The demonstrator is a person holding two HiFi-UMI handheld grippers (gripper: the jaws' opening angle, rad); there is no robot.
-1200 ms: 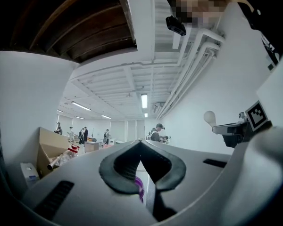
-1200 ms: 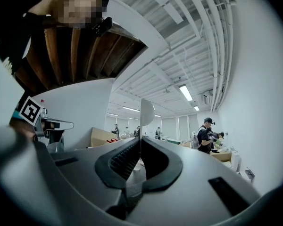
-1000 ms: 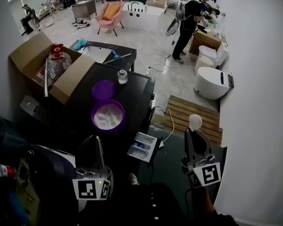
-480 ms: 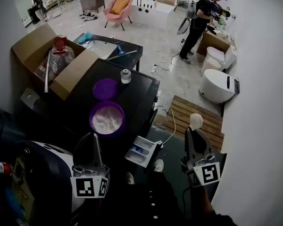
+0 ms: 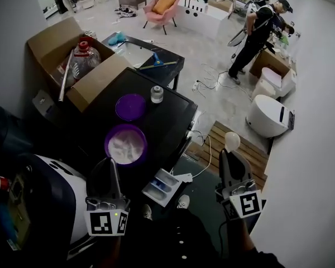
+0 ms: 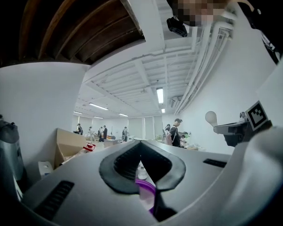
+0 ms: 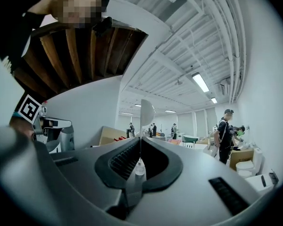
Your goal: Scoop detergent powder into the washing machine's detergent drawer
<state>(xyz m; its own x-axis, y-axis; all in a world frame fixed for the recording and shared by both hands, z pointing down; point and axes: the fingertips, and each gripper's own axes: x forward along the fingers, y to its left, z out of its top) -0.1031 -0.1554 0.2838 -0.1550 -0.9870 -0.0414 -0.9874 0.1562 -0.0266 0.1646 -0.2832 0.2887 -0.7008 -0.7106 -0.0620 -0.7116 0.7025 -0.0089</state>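
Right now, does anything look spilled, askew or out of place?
Nothing stands out: the purple powder tub sits open and upright on the washing machine, its lid beside it, the detergent drawer pulled out; no spilled powder shows.

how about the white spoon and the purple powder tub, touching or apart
Apart. The head view shows the spoon held upright in the right tongs, well to the right of the tub.

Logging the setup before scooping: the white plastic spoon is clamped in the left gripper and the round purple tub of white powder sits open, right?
No: the white plastic spoon is clamped in the right gripper, as the right gripper view shows. The round purple tub of white powder does sit open.
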